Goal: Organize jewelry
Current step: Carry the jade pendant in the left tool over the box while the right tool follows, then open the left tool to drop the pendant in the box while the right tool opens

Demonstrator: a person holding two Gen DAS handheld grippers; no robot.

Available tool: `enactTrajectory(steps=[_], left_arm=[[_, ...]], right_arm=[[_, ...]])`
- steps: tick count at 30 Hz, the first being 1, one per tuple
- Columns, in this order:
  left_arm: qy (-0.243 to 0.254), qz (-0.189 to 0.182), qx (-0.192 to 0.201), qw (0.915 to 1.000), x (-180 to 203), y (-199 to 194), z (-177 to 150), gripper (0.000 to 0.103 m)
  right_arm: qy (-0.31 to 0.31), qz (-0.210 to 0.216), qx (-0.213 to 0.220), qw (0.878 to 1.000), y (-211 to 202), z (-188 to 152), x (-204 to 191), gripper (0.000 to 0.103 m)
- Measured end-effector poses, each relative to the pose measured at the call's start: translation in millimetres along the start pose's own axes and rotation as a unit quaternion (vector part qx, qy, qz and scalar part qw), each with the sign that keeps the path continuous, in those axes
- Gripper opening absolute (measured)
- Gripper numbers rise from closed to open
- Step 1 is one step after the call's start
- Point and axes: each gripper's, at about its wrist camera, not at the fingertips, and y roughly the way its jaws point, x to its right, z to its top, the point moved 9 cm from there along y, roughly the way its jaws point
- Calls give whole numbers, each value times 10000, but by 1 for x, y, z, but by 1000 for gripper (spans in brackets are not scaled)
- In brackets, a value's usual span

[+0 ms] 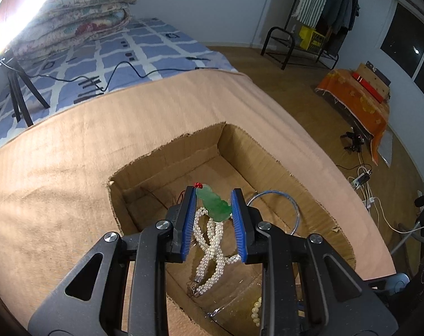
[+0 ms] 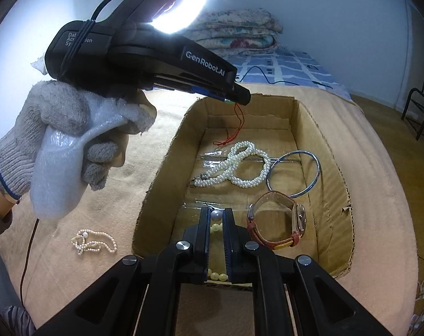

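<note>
The left gripper (image 1: 213, 205) has its blue pads clamped on a green jade pendant (image 1: 215, 203), which spans the gap between them; a red cord (image 2: 232, 128) hangs from it (best seen from the right wrist view, where it dangles down into the box). The gripper points steeply down over the open cardboard box (image 1: 167, 154). A gloved hand (image 2: 63, 128) wraps around its padded handle, wrist bent so the tool slants toward the box from the left, with a watch strap showing at the cuff.

The right gripper (image 2: 217, 215) has its jaws drawn close on a small grey-white bead (image 2: 216, 215), pinched at the very tips. It too tilts downward, just above the near end of the box. Between and below its fingers lie pale yellow beads (image 2: 216, 227) on the box floor.

Inside the box, a thick pearl necklace (image 2: 237, 165) lies coiled in the middle, directly below the pendant. Beside it on the right rests a silver bangle (image 2: 295, 173), and nearer the front a watch with a reddish leather strap (image 2: 279, 224) stands on its side.

The box sits on a tan blanket (image 2: 366, 168). On that blanket, outside the box to the left, lies a thin pearl strand (image 2: 94, 240) (loosely bunched, well apart from the rest). Behind is a bed with a blue checked cover (image 1: 122, 53) and folded quilts (image 1: 86, 16).
</note>
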Motion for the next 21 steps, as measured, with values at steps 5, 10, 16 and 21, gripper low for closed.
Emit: enactTrajectory(steps=[5, 10, 16, 21], left_arm=[[-27, 1, -158, 9999, 4, 11, -6, 25], [-56, -30, -257, 9996, 6, 17, -9, 25], [-125, -92, -335, 9993, 6, 20, -11, 25], [-218, -131, -357, 9990, 4, 20, -13, 25]], right_arm=[[12, 20, -95, 10000, 5, -1, 0, 7], [-13, 32, -176, 9998, 9, -3, -1, 7], [-8, 38, -184, 9998, 10, -3, -2, 7], [2, 18, -182, 9998, 10, -3, -2, 16]])
